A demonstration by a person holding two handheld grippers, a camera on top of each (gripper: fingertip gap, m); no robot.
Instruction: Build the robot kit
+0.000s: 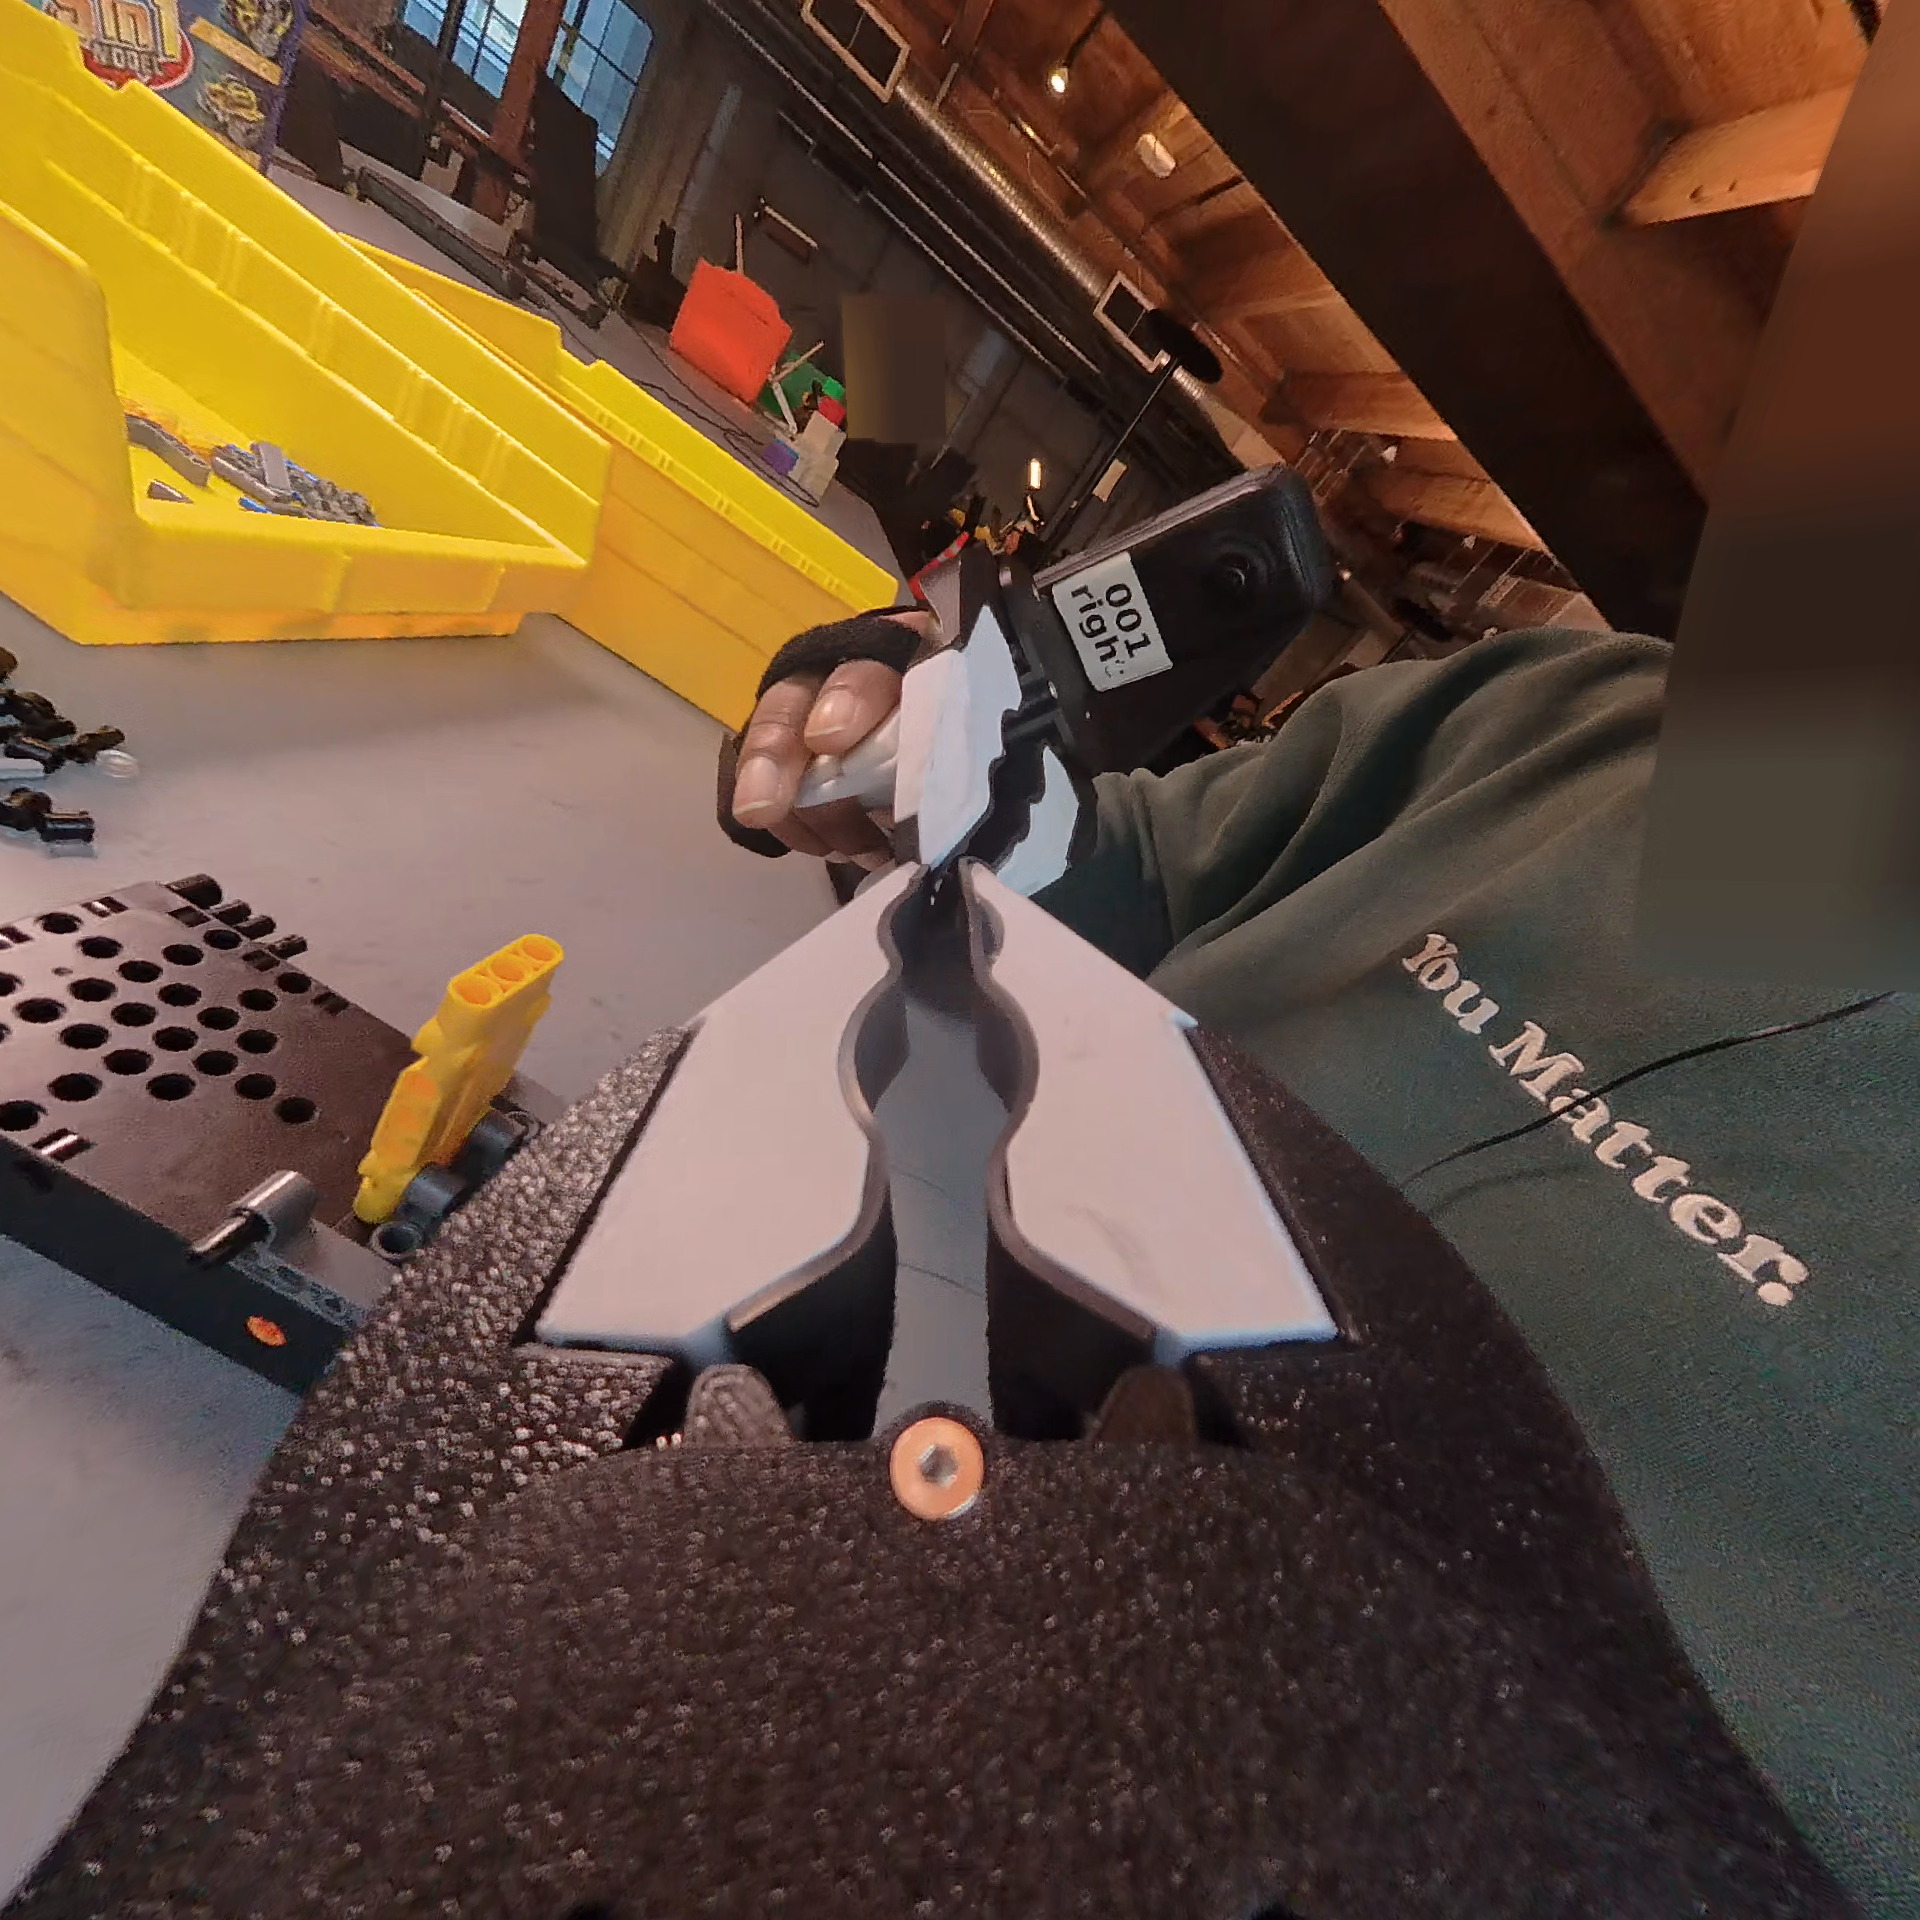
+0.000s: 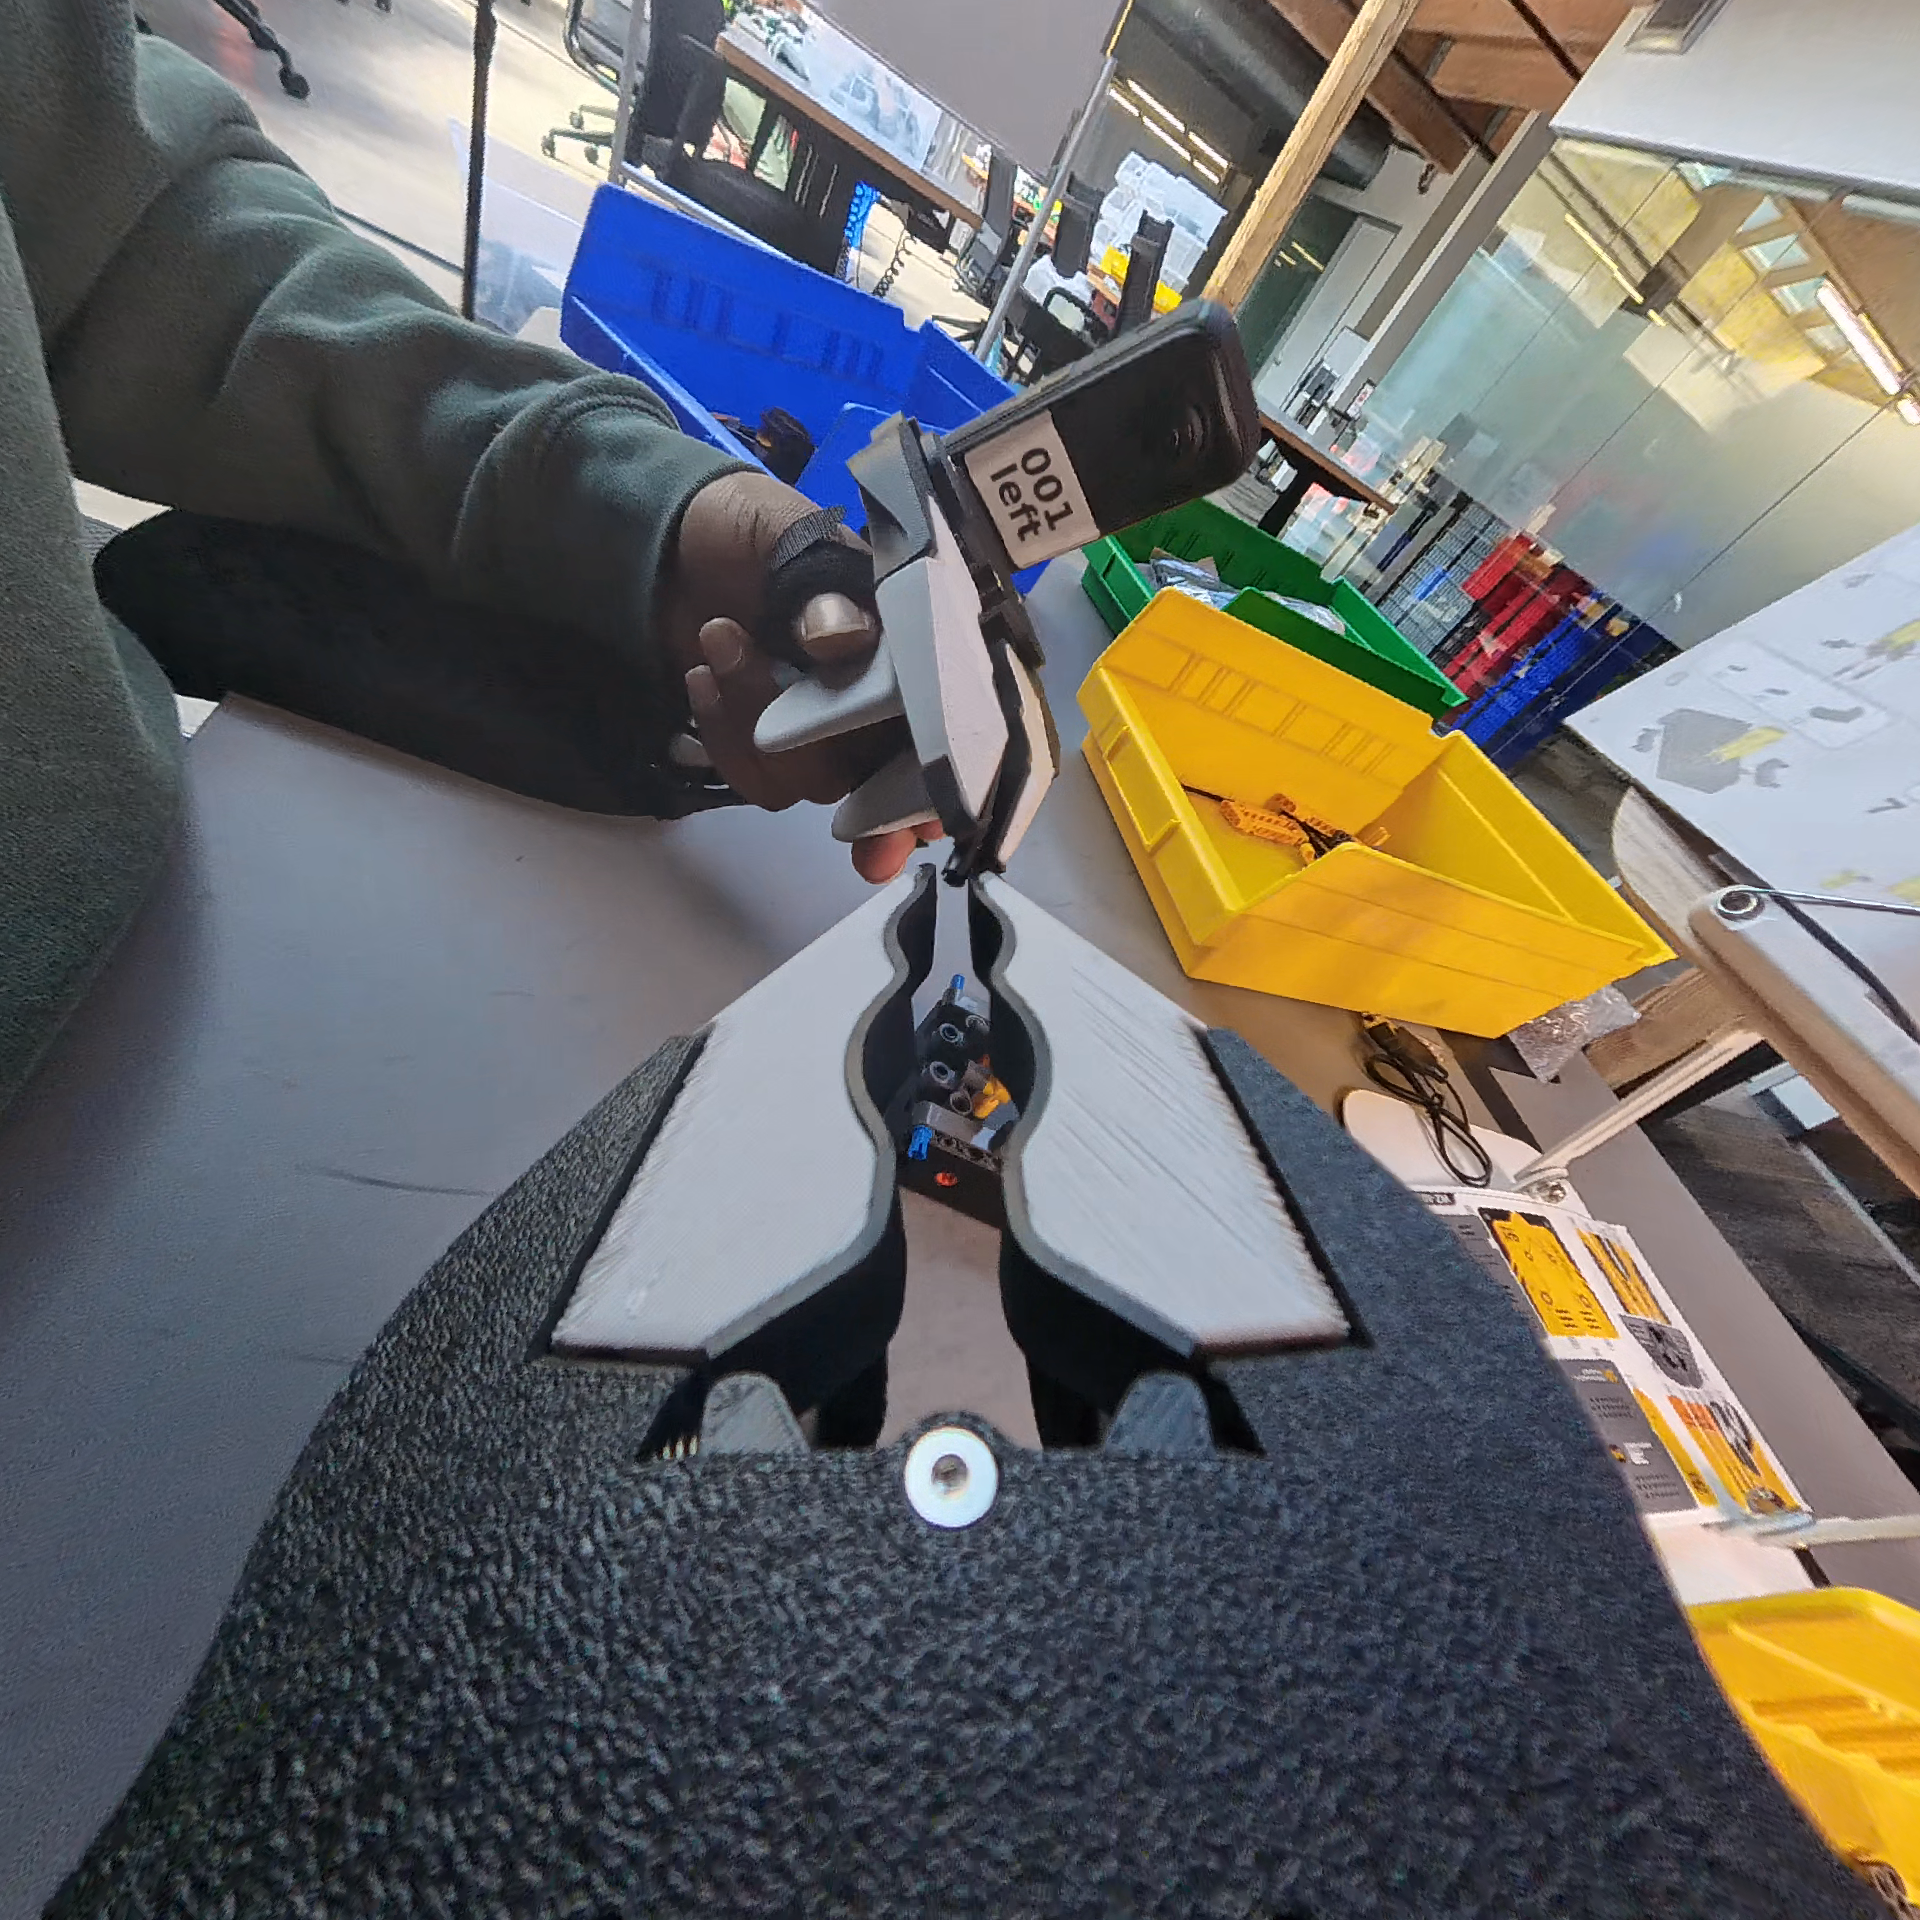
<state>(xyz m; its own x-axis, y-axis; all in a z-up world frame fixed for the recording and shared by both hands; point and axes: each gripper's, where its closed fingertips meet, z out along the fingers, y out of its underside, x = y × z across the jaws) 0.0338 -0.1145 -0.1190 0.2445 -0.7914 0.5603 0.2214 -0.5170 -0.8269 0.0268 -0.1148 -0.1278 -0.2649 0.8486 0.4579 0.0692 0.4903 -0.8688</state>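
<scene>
My left gripper and my right gripper meet tip to tip above the grey table. Each is nearly shut, with a small black part pinched where the tips meet; its shape is too small to tell. The right gripper, held by a hand, shows in the left wrist view, and the left gripper shows in the right wrist view. Below lies a black perforated plate assembly carrying a yellow brick piece and a grey pin. The assembly also shows between my right fingers.
Stacked yellow bins hold grey parts at the left. Loose black pieces lie on the table. A yellow bin with orange parts, a green bin, a blue bin, a booklet and a cable are to the right. The grippers are tip to tip, or close to it.
</scene>
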